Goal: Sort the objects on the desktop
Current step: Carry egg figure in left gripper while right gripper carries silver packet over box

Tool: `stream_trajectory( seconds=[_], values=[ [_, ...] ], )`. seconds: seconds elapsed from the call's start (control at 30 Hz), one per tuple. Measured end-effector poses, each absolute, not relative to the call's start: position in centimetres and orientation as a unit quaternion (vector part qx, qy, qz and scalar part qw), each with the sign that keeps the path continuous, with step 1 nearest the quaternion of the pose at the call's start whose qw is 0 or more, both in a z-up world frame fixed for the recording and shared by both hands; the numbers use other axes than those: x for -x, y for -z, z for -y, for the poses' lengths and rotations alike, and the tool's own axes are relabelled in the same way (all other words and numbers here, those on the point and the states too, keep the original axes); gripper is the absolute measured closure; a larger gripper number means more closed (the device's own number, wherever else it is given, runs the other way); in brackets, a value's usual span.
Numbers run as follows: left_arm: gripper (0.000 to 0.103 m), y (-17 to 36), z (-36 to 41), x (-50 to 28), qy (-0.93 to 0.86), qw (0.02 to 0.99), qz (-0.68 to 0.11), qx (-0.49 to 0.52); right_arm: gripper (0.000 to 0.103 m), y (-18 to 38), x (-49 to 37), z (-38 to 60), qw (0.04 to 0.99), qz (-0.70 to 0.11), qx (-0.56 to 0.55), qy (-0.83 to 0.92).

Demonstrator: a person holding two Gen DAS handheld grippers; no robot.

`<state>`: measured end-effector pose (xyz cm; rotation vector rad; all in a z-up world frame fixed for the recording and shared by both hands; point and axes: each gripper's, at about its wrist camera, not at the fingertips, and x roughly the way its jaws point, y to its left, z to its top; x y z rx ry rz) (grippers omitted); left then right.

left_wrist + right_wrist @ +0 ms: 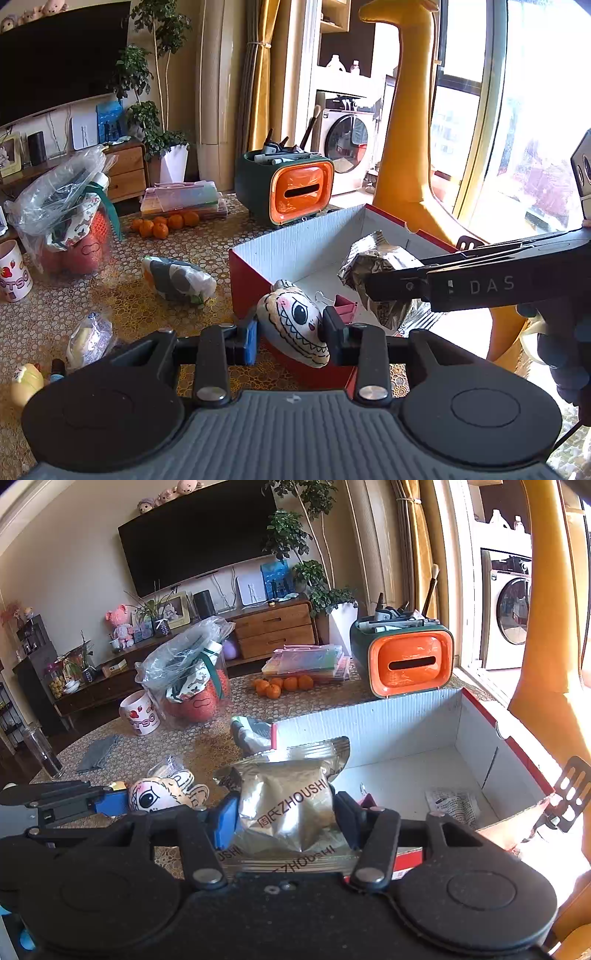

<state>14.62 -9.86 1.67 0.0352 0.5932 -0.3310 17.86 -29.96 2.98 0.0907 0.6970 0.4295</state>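
Note:
My left gripper (290, 332) is shut on a white plush toy (295, 325) with a drawn toothy face, held at the near left corner of the red cardboard box (247, 280). The toy also shows in the right wrist view (162, 794). My right gripper (284, 812) is shut on a silver foil snack packet (288, 801) printed ZHOUSHI, held over the box's near edge (517, 760). The packet shows in the left wrist view (380, 269) above the box interior. Inside the box lie a small printed packet (450, 805) and a dark red item (345, 308).
On the patterned tablecloth lie a wrapped grey-and-white bundle (177, 278), a plastic-wrapped item (88, 339), several oranges (166, 223), a plastic bag of goods (62, 221), a mug (13, 275), flat plastic cases (184, 199) and an orange-and-green organizer (291, 188). A yellow giraffe figure (406, 147) stands right.

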Motion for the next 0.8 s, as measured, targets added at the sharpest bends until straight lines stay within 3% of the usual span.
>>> stream_trajectory(
  seconds=[0.8],
  values=[
    [0.069,-0.1,17.0,-23.8,0.198,0.916,-0.346,-0.048,0.048,-1.6,-25.8,37.3,0.918,-0.360,-0.049,-0.156]
  ],
)
